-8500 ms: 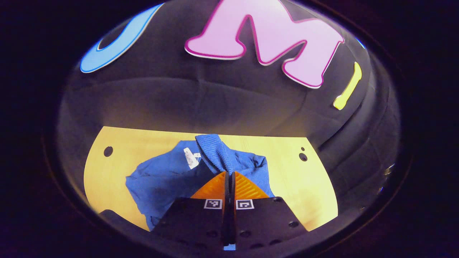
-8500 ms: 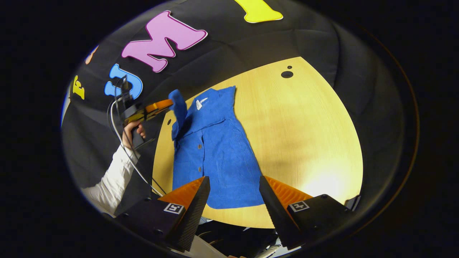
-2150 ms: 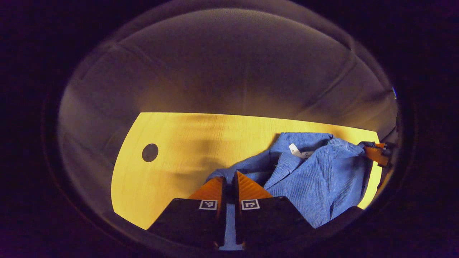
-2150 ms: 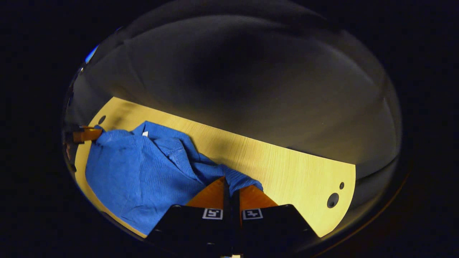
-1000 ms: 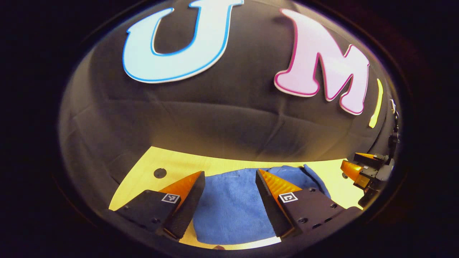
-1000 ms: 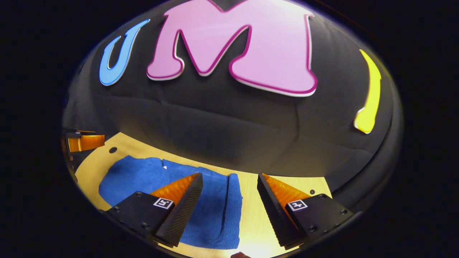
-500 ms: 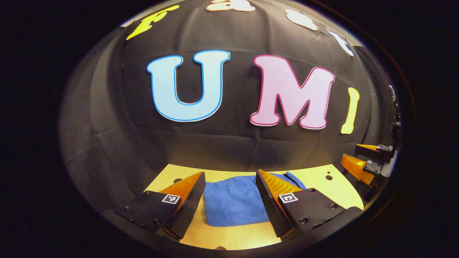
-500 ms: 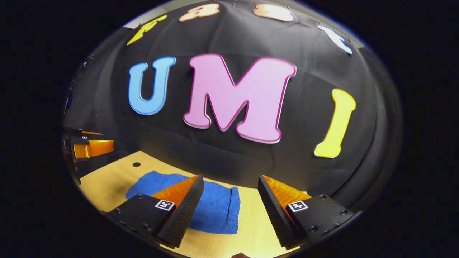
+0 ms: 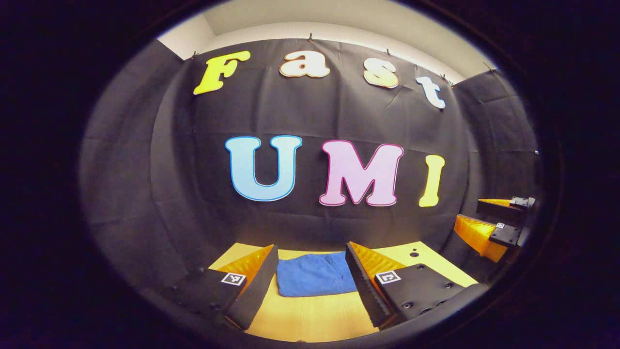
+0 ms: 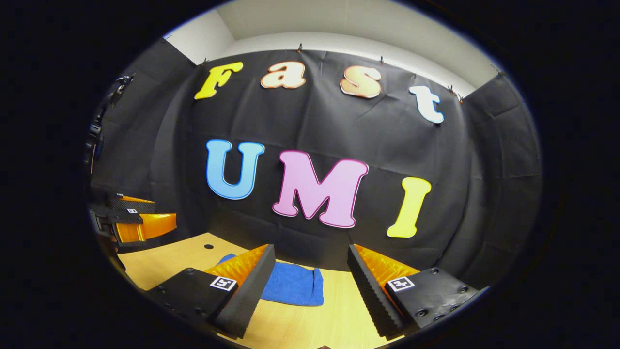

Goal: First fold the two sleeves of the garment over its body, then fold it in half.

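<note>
Blue garment (image 9: 315,275) was seen folded flat on table (image 9: 310,317), at 12 o'clock from left gripper (image 9: 310,252). Right gripper (image 10: 310,254) and left gripper were held wide apart, nothing gripped.

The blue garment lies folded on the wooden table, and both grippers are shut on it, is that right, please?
Not quite. The blue garment does lie folded on the wooden table, but both grippers are open and off it: the left gripper in the left gripper view, the right gripper in the right gripper view.
</note>
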`<state>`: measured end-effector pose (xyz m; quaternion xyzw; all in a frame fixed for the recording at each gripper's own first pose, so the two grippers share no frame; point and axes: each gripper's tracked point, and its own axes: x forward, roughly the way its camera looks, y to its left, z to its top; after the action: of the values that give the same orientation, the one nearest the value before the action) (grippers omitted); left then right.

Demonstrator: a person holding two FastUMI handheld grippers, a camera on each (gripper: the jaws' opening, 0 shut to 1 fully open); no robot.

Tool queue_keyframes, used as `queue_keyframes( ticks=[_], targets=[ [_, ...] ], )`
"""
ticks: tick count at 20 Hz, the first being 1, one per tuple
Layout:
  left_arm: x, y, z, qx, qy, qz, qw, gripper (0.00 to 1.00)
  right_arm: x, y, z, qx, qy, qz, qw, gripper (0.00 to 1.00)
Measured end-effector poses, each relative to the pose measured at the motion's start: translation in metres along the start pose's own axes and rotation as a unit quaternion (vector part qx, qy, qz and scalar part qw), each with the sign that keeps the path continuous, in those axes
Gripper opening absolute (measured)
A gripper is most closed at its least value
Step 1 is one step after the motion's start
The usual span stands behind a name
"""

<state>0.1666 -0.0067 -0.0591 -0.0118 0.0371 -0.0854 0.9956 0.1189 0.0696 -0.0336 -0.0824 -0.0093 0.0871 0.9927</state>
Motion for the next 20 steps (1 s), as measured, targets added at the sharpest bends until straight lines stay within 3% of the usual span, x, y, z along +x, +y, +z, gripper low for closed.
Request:
queue_keyframes(
  ticks=[5, 7, 10, 15, 20],
  targets=[
    [-0.077, -0.002, -0.009, -0.011, -0.009, 0.005, 1.0, 0.8, -0.078, -0.001, 0.01, 0.024, -0.002, -0.022, 0.999, 0.93],
    [-0.1, 0.001, -0.006, -0.014, -0.02, 0.009, 1.0, 0.8, -0.102, 0.002, 0.007, 0.044, 0.006, -0.024, 0.999, 0.96],
    [-0.129, -0.001, -0.004, -0.018, -0.028, 0.011, 0.999, 0.8, -0.125, -0.019, 0.007, 0.043, 0.006, -0.05, 0.998, 0.93],
    [-0.142, -0.006, 0.003, 0.007, -0.04, 0.005, 0.999, 0.8, -0.142, -0.04, 0.014, 0.048, 0.004, -0.075, 0.996, 0.96],
    [-0.143, -0.016, 0.015, 0.01, -0.045, -0.002, 0.999, 0.79, -0.139, -0.039, 0.028, 0.055, -0.009, -0.069, 0.996, 0.96]
  ],
)
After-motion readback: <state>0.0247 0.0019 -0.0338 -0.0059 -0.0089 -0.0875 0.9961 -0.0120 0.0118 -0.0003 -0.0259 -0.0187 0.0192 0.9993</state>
